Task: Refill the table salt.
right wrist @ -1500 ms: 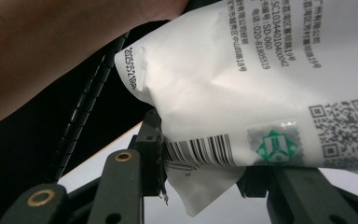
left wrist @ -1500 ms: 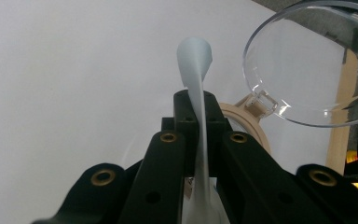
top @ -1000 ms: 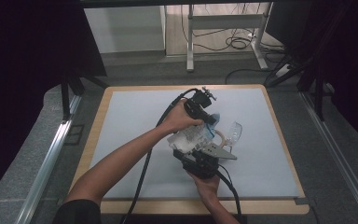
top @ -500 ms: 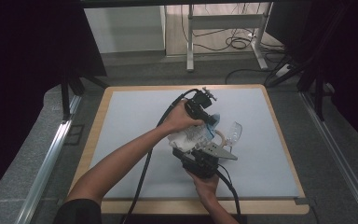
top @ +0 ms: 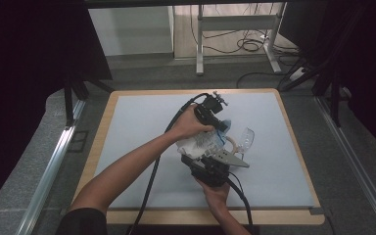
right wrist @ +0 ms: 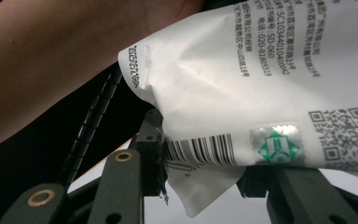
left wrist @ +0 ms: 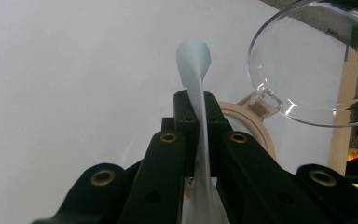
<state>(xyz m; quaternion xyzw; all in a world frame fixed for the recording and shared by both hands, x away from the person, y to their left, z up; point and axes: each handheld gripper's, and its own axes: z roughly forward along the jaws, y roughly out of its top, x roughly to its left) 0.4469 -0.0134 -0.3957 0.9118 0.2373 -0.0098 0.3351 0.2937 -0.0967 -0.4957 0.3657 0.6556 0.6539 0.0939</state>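
Nothing had shifted since the earlier frames. We held the white printed pouch (right wrist: 261, 93) above the clear-lidded container (left wrist: 307, 65): the right gripper (right wrist: 205, 182) clamped its lower edge, while the left gripper (left wrist: 200, 140) pinched shut on its torn pale-blue strip (left wrist: 198, 84), apparently to open it.

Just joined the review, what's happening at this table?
A person works a white printed bag with two handheld grippers. The right gripper clamps the bag's barcode edge; the left gripper is shut on a thin pale-blue strip. A clear container with its hinged lid open sits beside them on the table.
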